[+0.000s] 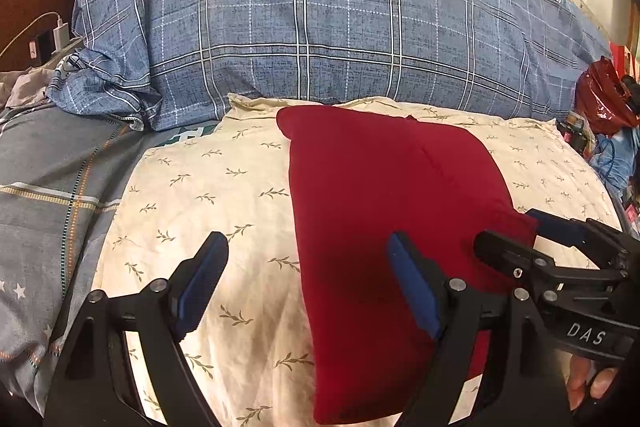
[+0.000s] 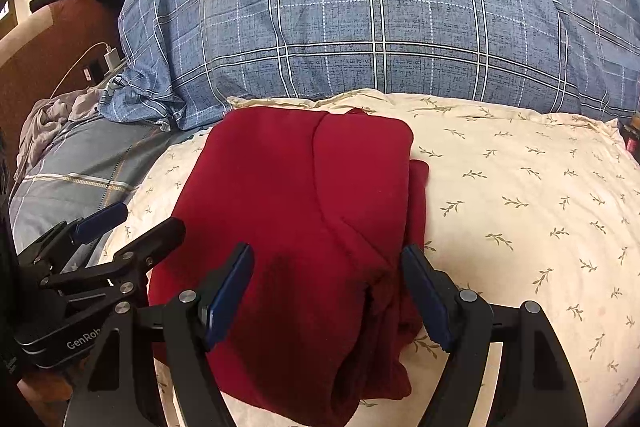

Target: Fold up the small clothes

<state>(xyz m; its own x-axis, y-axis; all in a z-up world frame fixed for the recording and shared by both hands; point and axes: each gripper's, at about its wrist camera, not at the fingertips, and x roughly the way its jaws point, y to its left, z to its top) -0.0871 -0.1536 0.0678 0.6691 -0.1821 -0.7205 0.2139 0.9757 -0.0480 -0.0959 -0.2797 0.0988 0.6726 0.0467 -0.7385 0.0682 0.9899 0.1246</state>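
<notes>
A dark red garment (image 1: 384,187) lies folded into a thick rectangle on a cream pillow with a leaf print (image 1: 208,195). It also shows in the right wrist view (image 2: 304,211). My left gripper (image 1: 308,251) is open and empty, its jaws wide apart over the garment's near left edge. My right gripper (image 2: 328,259) is open and empty, its jaws wide apart over the garment's near right part. The right gripper also shows in the left wrist view (image 1: 516,231), at the garment's right edge. The left gripper shows in the right wrist view (image 2: 148,215), at the garment's left edge.
A big blue plaid duvet (image 1: 328,27) is heaped behind the pillow. A grey plaid sheet (image 1: 52,195) lies to the left. A charger and cable (image 1: 60,31) sit at the far left. A red plastic bag (image 1: 604,99) and clutter lie at the right.
</notes>
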